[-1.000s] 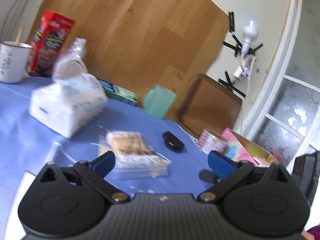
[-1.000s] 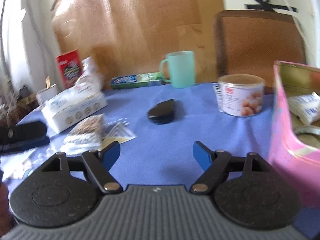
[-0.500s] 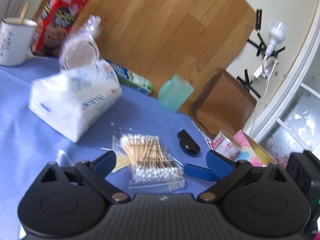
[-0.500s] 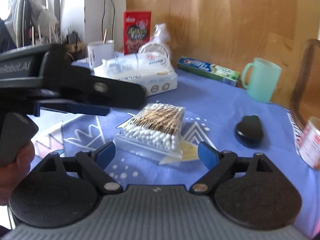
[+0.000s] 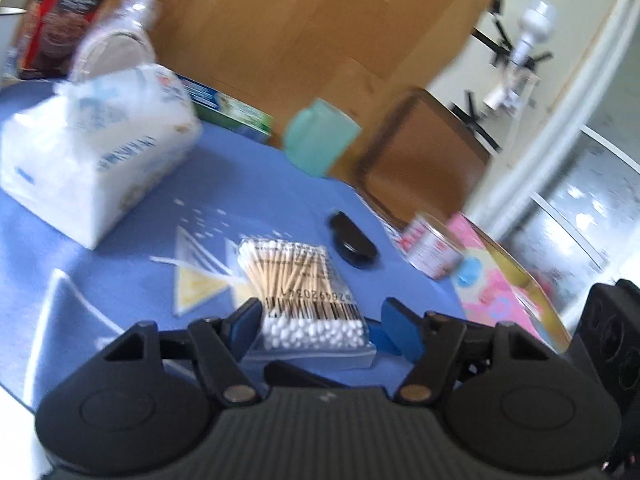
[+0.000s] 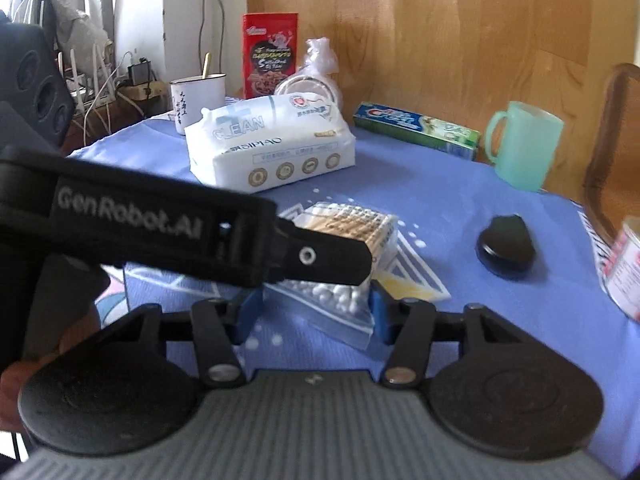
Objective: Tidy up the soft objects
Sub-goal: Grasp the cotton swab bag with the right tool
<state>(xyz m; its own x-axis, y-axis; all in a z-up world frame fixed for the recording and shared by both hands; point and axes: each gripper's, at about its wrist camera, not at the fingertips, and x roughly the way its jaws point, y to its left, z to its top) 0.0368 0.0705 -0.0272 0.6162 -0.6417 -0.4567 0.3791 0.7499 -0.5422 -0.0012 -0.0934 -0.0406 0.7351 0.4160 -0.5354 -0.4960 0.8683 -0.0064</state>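
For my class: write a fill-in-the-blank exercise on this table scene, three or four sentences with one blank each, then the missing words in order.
1. Both grippers have just been closing around the bag of cotton ____.
2. The mug near the chair is pale ____.
3. The toothpaste box lies between the tissue pack and the ____.
4. The tablecloth is ____.

Missing words: swabs; green; mug; blue

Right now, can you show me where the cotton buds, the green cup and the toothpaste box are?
cotton buds (image 5: pixel 298 276): left wrist view, on the wooden sticks.
green cup (image 6: pixel 524 146): right wrist view, on its side wall.
toothpaste box (image 6: pixel 416 126): right wrist view, on its printed front.
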